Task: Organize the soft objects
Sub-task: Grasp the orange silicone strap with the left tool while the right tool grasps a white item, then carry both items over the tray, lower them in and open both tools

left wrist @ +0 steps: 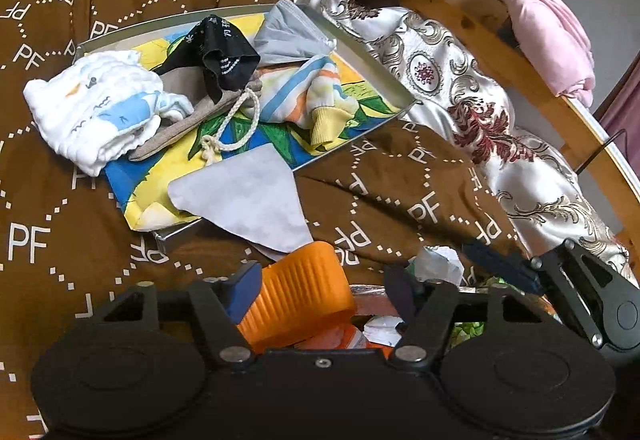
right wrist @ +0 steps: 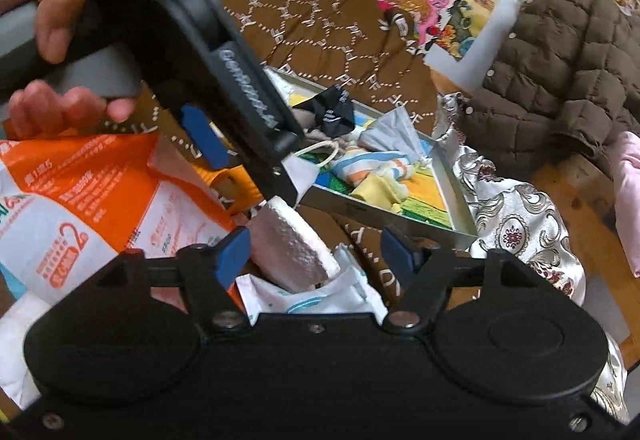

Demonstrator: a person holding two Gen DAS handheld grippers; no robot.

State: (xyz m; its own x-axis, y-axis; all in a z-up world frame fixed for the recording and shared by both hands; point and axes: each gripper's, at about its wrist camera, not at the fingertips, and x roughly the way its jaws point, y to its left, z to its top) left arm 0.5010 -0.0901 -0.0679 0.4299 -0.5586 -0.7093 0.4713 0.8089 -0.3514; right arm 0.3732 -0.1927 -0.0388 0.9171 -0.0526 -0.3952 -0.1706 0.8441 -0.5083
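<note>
My right gripper [right wrist: 316,254] is partly spread around a white pad [right wrist: 294,246], not pinching it. The pad's long side points to 11 o'clock, leaning beside my left pad [right wrist: 234,254].

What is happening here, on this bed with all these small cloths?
A person holds a gripper in each hand over an orange-and-white bag. The left gripper has an orange ribbed piece between its jaws; the right gripper has a white pad between its jaws. Socks and cloths lie piled in a metal tray.
</note>
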